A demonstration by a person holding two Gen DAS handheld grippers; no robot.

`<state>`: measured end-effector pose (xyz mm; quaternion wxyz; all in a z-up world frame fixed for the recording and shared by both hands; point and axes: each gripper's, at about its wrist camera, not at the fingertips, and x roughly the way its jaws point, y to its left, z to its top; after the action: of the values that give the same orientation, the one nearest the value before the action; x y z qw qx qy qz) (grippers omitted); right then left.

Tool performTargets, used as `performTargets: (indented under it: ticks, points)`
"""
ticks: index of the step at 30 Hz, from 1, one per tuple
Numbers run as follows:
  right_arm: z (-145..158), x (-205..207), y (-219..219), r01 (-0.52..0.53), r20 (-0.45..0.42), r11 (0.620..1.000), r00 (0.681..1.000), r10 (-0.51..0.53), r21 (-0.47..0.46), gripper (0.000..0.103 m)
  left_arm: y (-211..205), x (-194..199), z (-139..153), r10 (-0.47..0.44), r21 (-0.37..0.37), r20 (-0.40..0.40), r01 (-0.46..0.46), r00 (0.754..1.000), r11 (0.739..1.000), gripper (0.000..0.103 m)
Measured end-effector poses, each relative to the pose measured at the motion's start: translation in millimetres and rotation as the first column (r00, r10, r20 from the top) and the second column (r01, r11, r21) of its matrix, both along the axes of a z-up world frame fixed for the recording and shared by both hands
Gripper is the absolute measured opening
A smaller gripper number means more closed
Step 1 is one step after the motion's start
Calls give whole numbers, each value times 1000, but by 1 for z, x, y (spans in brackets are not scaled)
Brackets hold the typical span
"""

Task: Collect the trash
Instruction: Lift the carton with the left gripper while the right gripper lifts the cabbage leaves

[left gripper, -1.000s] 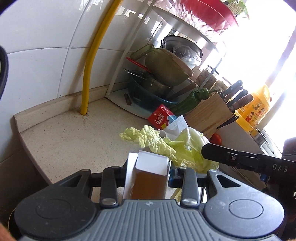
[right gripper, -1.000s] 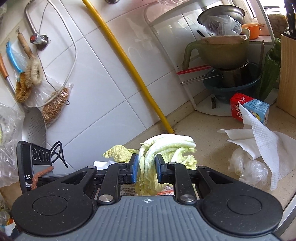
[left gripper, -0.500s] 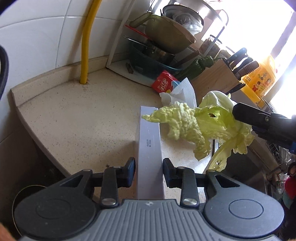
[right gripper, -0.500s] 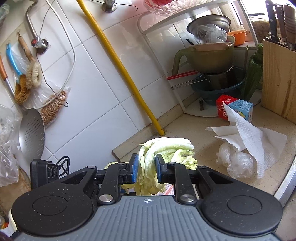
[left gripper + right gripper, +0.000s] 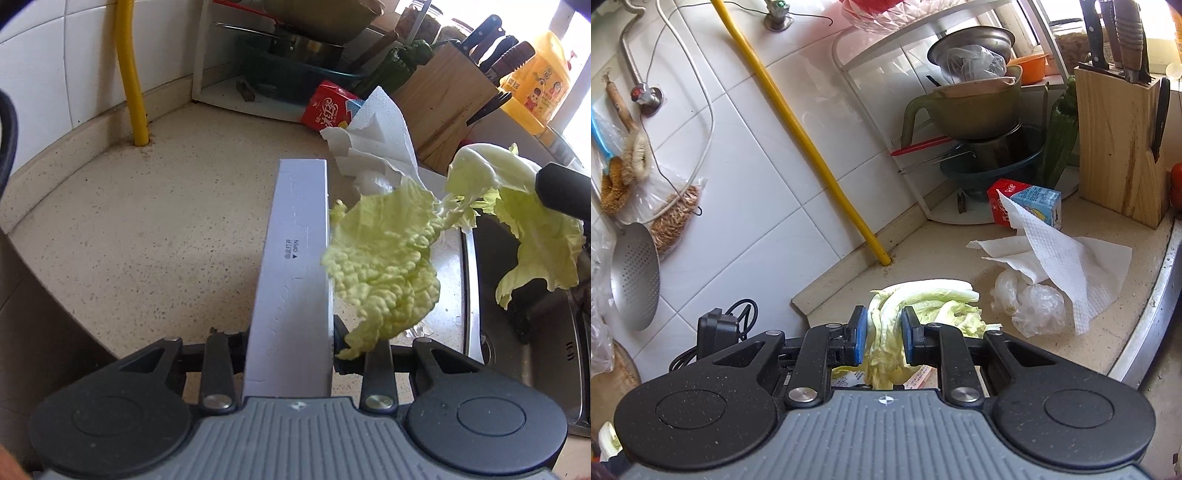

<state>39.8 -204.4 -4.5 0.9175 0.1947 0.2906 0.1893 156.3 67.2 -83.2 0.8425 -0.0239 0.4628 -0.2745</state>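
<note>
My left gripper is shut on a long white carton box and holds it above the speckled counter. My right gripper is shut on a bunch of pale green cabbage leaves; the same leaves hang beside the box in the left wrist view, with the right gripper's black arm at the right edge. On the counter lie a crumpled paper towel, a clear plastic wad and a red and blue drink carton.
A yellow pipe runs down the tiled wall to the counter. A dish rack with pots fills the corner, and a wooden knife block stands beside it. A steel sink lies at the right. Utensils and bags hang on the wall.
Both grippers have lifted and pulled back from the counter with their loads. The box has tipped from end-on to lying lengthways. The cabbage has swung right, over the sink edge.
</note>
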Motion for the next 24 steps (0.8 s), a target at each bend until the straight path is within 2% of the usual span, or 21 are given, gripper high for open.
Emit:
performTargets:
  ticks: [5, 14, 20, 24]
  points:
    - [4, 3, -2, -1, 12, 1000, 1000, 0, 11, 26, 10, -5, 16, 4, -72, 35, -2, 999, 997, 26]
    - [22, 11, 14, -63, 71, 997, 996, 61, 34, 26, 50, -12, 41, 125, -222, 58, -110, 990, 969, 26]
    - [35, 12, 43, -176, 119, 983, 978, 169, 51, 26, 97, -38, 67, 247, -266, 111, -211, 963, 941, 26]
    - [44, 12, 72, -265, 154, 962, 955, 254, 60, 26, 130, -60, 80, 344, -269, 143, -298, 928, 916, 26]
